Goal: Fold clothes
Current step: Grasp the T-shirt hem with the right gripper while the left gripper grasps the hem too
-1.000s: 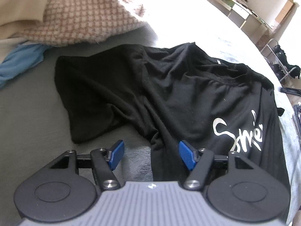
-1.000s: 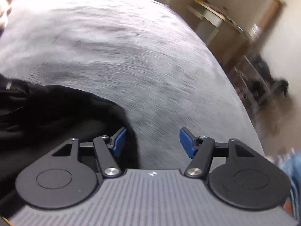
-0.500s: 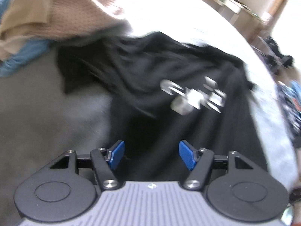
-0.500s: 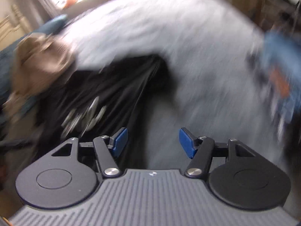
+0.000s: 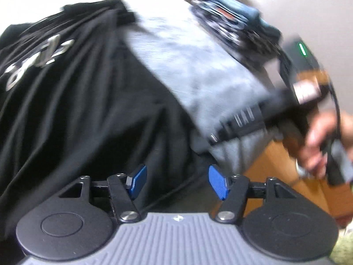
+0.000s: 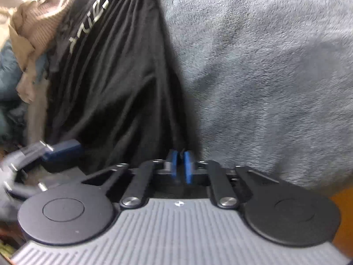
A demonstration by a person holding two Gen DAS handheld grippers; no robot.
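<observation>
A black T-shirt [image 5: 77,110] with white lettering lies crumpled on a grey blanket [image 5: 194,61]. My left gripper [image 5: 176,183] hovers over its near hem at the bed's edge. Its jaws are closing, with black cloth under the gap and neither pad pressing on it. In the right wrist view the shirt [image 6: 114,88] stretches in taut folds toward my right gripper [image 6: 181,165], whose blue pads are shut on the hem. The right gripper, blurred, also shows in the left wrist view with a hand [image 5: 320,141] on it. One blue finger [image 6: 64,149] of the left gripper shows at lower left.
A brown knit garment [image 6: 37,22] and a blue one [image 6: 8,72] lie beyond the shirt. Folded clothes [image 5: 233,22] are stacked at the far right of the bed. A dark device with a green light [image 5: 304,53] and wooden floor [image 5: 275,161] lie past the edge.
Both views swung along the bed toward the shirt's hem. The right gripper went from open over the blanket to shut on the shirt's edge. The shirt now lies drawn into long folds.
</observation>
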